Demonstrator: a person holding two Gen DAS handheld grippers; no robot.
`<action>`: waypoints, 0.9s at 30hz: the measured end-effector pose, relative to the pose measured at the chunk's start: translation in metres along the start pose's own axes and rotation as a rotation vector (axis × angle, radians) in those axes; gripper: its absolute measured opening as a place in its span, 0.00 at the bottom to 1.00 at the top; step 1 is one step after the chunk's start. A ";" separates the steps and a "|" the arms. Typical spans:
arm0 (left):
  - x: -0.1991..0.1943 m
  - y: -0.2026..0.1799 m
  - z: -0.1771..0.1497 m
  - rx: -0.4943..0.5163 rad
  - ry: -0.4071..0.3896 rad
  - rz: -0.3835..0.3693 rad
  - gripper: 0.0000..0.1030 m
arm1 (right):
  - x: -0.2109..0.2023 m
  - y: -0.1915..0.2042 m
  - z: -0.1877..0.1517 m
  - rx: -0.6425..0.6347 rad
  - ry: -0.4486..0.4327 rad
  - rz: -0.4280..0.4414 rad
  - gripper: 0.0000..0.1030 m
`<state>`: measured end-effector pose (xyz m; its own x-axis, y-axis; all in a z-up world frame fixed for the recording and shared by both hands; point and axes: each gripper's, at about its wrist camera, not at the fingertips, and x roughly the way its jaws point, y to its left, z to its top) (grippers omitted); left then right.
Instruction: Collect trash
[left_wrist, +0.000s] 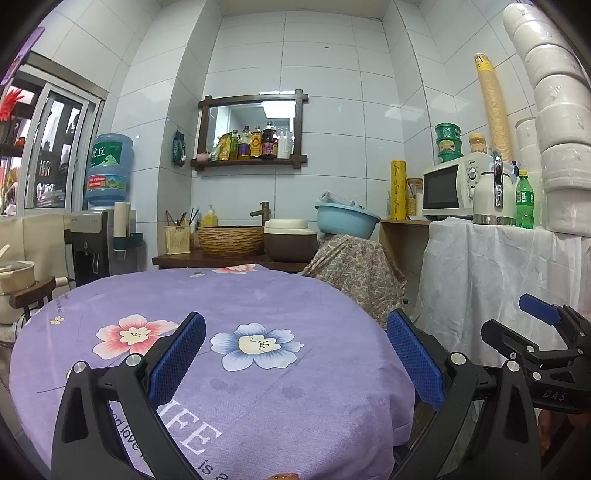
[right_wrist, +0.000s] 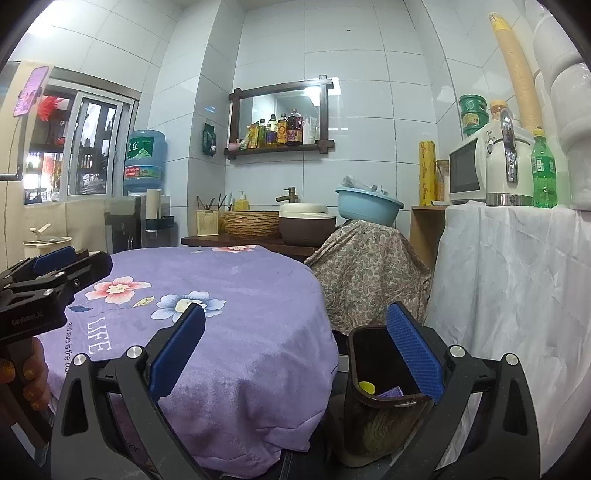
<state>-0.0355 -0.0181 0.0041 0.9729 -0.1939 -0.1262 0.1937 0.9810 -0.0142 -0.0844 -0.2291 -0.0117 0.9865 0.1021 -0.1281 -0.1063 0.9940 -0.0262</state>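
Observation:
A brown trash bin (right_wrist: 373, 410) stands on the floor to the right of the table, with a yellow piece (right_wrist: 367, 387) and a purple wrapper (right_wrist: 390, 392) inside. My right gripper (right_wrist: 295, 354) is open and empty, its right finger over the bin's mouth. My left gripper (left_wrist: 295, 358) is open and empty above the table's purple flowered cloth (left_wrist: 258, 302). The right gripper also shows at the right edge of the left wrist view (left_wrist: 546, 332), and the left gripper at the left edge of the right wrist view (right_wrist: 59, 266). No trash shows on the cloth.
A counter behind the table holds a wicker basket (left_wrist: 231, 240), a brown pot (left_wrist: 290, 240) and a blue basin (left_wrist: 345, 219). A white-draped stand (left_wrist: 498, 266) at right carries a microwave, kettle and green bottle. A water dispenser (left_wrist: 99, 236) stands at left.

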 end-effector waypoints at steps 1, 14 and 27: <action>0.000 0.000 0.000 0.001 0.001 0.001 0.95 | 0.000 -0.001 0.000 0.002 0.001 0.000 0.94; 0.000 -0.001 0.001 -0.001 0.001 0.001 0.95 | 0.004 -0.001 -0.002 0.006 0.013 -0.003 0.94; -0.001 -0.003 -0.006 0.003 0.010 -0.005 0.95 | 0.006 -0.002 -0.004 0.010 0.022 -0.003 0.94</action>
<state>-0.0381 -0.0212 -0.0020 0.9707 -0.1984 -0.1357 0.1986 0.9800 -0.0119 -0.0792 -0.2302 -0.0166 0.9839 0.0981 -0.1495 -0.1016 0.9947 -0.0163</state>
